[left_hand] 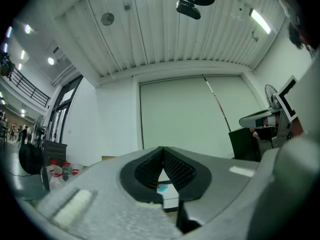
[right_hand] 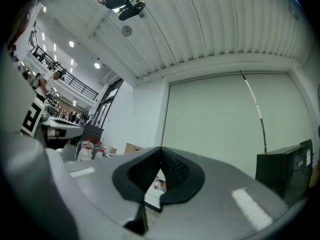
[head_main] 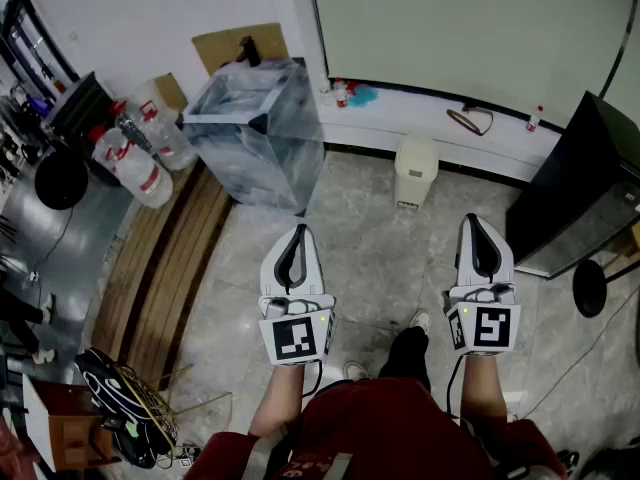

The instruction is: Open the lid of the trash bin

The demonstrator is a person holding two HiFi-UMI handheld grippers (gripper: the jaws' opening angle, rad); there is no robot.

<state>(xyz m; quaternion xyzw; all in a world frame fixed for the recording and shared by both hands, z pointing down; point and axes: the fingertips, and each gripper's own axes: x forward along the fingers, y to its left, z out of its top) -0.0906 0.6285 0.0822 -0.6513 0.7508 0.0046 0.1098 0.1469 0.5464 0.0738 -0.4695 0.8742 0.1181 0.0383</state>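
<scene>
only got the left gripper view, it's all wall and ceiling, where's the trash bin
observer: the head view shows a small cream trash bin on the floor ahead, against the white ledge under the wall. It sits further out than the left gripper and to its right.
operator: lid open yet
observer: no, the lid looks down, flat on the bin.
operator: and the right gripper, holding anything
observer: nothing. The right gripper has its jaws together, with only the wall visible behind them.
</scene>
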